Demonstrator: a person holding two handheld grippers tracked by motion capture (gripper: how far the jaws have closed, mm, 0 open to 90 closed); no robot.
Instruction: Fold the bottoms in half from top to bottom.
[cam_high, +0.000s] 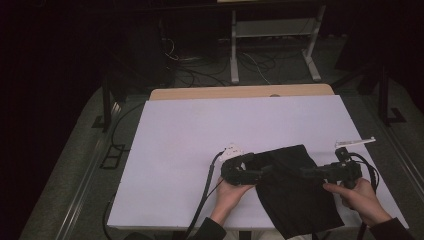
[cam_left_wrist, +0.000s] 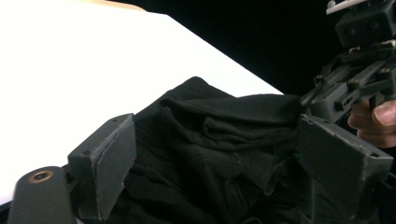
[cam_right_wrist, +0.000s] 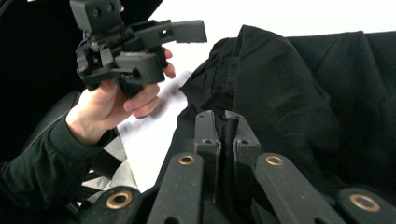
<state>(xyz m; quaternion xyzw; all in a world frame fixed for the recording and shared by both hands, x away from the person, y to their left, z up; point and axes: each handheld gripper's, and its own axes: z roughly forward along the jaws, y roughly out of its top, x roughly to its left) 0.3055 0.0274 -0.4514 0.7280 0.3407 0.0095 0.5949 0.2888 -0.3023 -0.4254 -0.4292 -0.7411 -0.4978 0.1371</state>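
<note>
The left gripper sits near the front middle of the table with its jaws spread apart, the black cloth bunched between them but not pinched; the pads stand clear of the folds on both sides in the left gripper view. Just right of it the cloth lies crumpled on the near part of the white tabletop, one end hanging over the front edge toward the person. Further right, the right gripper has its jaws closed tight on a fold of that cloth, the fabric squeezed in the narrow slit between the pads. To my eye the step in hand is regripping: the left claw would do well to pick a single clean edge, not a wad, and close fully before the right hand pulls, so the cloth spreads flat without slipping. A small white tag lies on the table just beyond the right hand. The table is bare white with a wooden strip at the far edge; behind it the room is dark, with cables on the floor and a metal stand
</note>
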